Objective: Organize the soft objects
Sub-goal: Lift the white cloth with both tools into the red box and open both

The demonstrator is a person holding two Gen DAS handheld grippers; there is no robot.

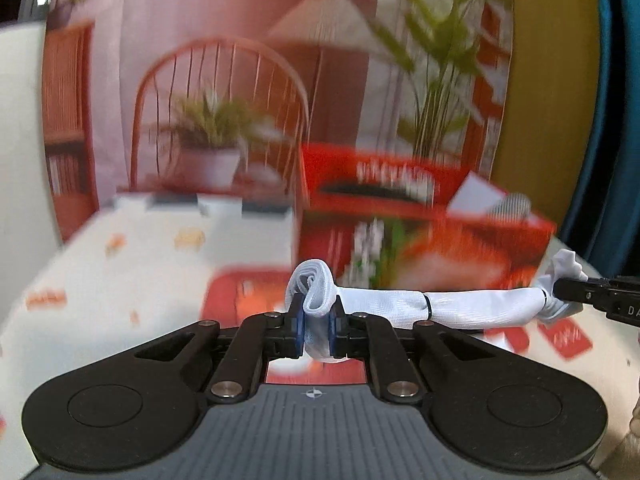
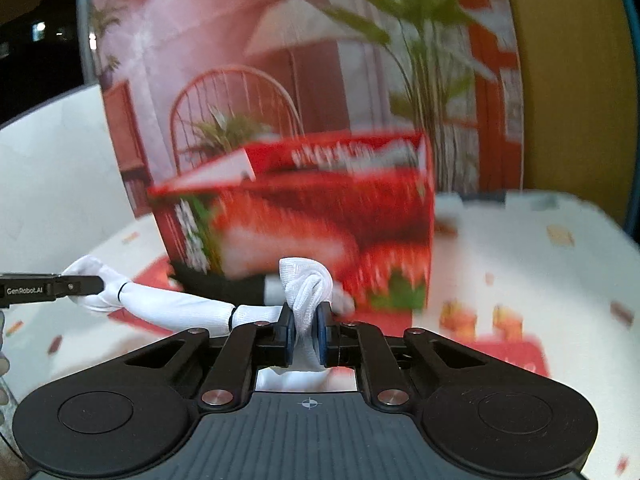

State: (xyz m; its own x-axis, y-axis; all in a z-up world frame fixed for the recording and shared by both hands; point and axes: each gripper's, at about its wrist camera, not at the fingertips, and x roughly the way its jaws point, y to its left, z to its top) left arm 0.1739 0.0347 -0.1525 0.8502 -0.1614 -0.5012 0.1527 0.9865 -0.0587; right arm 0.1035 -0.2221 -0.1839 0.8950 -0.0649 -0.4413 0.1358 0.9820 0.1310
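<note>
Left wrist view: the left gripper point(image 1: 317, 330) is clamping one end of a white sock point(image 1: 384, 306), its blue pads point(image 1: 299, 330) pressing the fabric from both sides. The sock is stretching rightward from the fingertips, clear of the patterned tablecloth point(image 1: 120, 280), to the right gripper point(image 1: 568, 294), which is pinching the far end (a bunched tuft is sticking out past it). A red box point(image 1: 420, 232) is standing just beyond the sock, blurred.

Right wrist view: the right gripper point(image 2: 307, 334) is closing on the sock's point(image 2: 180, 312) other end, fabric bulging above its tips. The sock is running leftward to the left gripper point(image 2: 86, 285). The red box point(image 2: 320, 216) is sitting directly ahead of the tips, in front of a printed backdrop point(image 2: 280, 60).
</note>
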